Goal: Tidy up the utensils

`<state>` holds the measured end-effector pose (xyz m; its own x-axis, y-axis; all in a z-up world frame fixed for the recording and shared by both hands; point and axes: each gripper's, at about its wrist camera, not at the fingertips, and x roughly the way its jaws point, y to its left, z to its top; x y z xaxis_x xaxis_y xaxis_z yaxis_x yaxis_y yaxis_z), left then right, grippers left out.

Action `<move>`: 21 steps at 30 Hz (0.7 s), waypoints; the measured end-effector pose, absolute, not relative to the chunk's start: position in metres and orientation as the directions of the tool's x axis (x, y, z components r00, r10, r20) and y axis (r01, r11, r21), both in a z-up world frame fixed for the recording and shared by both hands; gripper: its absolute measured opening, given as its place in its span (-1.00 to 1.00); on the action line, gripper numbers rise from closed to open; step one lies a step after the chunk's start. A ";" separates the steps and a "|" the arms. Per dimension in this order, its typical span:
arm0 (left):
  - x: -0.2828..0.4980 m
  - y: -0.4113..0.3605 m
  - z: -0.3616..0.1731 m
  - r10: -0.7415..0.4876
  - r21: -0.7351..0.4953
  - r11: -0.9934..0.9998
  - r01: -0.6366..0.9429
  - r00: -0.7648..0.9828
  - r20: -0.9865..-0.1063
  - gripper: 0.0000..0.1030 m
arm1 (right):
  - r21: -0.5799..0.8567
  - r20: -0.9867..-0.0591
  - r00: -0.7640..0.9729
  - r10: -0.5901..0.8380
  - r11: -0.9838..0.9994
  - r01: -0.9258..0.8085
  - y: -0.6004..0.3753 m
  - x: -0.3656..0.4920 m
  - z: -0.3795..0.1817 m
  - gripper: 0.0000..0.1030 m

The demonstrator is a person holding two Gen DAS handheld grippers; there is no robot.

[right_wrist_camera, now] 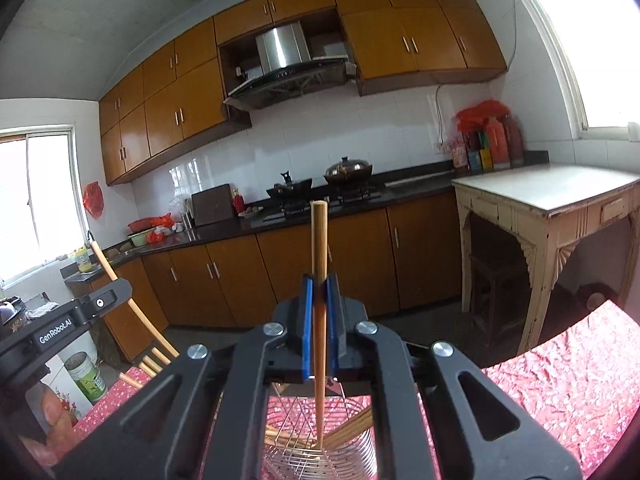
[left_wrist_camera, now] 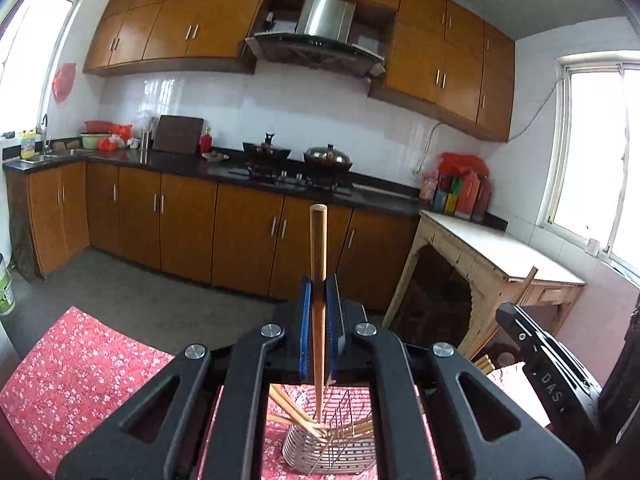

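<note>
My left gripper (left_wrist_camera: 319, 284) is shut on a wooden chopstick (left_wrist_camera: 318, 240) that stands upright, its thin end down in a metal wire utensil holder (left_wrist_camera: 332, 450) below, where several other chopsticks (left_wrist_camera: 292, 412) lean. My right gripper (right_wrist_camera: 319, 284) is shut on another upright chopstick (right_wrist_camera: 319, 240), its tip down in the same wire holder (right_wrist_camera: 352, 444) among other chopsticks (right_wrist_camera: 352, 428). The right gripper's body (left_wrist_camera: 548, 376) shows at the right of the left wrist view; the left gripper's body (right_wrist_camera: 68, 320) and its chopstick (right_wrist_camera: 108, 268) show at the left of the right wrist view.
The holder stands on a table with a red floral cloth (left_wrist_camera: 80, 372), also seen in the right wrist view (right_wrist_camera: 568, 384). A cream side table (right_wrist_camera: 560, 200) stands to the right. Brown kitchen cabinets and a counter with a stove (left_wrist_camera: 296, 176) lie beyond.
</note>
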<state>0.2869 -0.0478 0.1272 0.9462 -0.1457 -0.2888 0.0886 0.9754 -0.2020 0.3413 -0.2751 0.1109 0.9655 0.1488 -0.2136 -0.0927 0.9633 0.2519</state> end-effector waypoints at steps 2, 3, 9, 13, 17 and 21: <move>0.288 -0.048 0.125 -0.155 -0.205 0.974 0.094 0.940 -0.305 -0.87 | 0.267 -0.235 0.959 0.157 0.959 -0.092 -0.277 0.346 0.105 -0.85; 0.288 -0.049 0.124 -0.159 -0.205 0.974 0.098 0.937 -0.310 -0.87 | 0.273 -0.244 0.956 0.163 0.958 -0.094 -0.276 0.347 0.102 -0.85; 0.293 -0.053 0.117 -0.152 -0.174 0.980 0.094 0.921 -0.358 -0.87 | 0.259 -0.303 0.941 0.150 0.963 -0.070 -0.272 0.356 0.088 -0.84; 0.292 -0.052 0.114 -0.134 -0.154 0.985 0.079 0.910 -0.392 -0.85 | 0.234 -0.300 0.950 0.090 0.972 -0.018 -0.273 0.351 0.084 -0.46; 0.289 -0.049 0.118 -0.118 -0.144 0.987 0.065 0.908 -0.402 -0.32 | 0.220 -0.288 0.956 0.056 0.976 0.009 -0.280 0.340 0.089 -0.15; 0.278 -0.043 0.126 -0.101 -0.142 0.989 0.049 0.916 -0.389 -0.15 | 0.207 -0.275 0.961 0.036 0.978 0.022 -0.286 0.326 0.093 0.02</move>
